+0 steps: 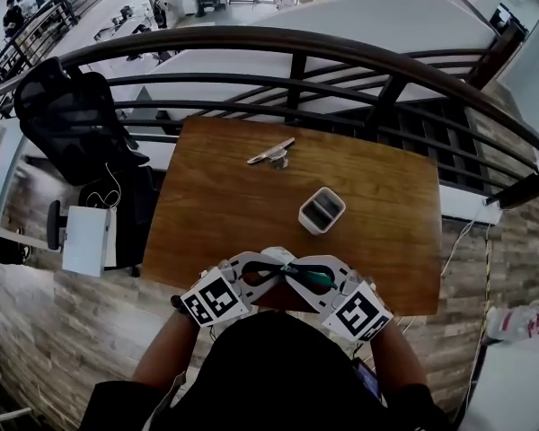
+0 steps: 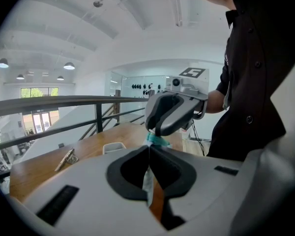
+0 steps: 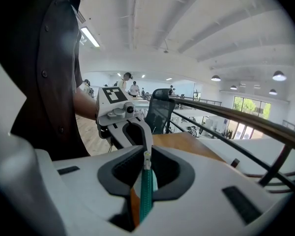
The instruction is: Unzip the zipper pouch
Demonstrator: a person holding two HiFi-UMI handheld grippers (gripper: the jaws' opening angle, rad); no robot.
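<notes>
The zipper pouch (image 1: 307,277) is a pale, thin bag with a teal zipper, held up between both grippers over the near edge of the wooden table (image 1: 207,214). My left gripper (image 1: 274,257) is shut on the pouch's pale edge (image 2: 148,181), seen up close between the left gripper's tips (image 2: 149,149). My right gripper (image 1: 292,273) faces it from the right. Its jaws (image 3: 147,154) are pressed together on the teal zipper tape (image 3: 145,193), with the small metal pull (image 3: 147,157) at their tips. The two grippers nearly touch tip to tip.
A small white open box (image 1: 322,210) stands mid-table, and a flat metal piece (image 1: 271,153) lies near the far edge. A dark railing (image 1: 296,43) curves behind the table. A black office chair (image 1: 72,115) stands to the left.
</notes>
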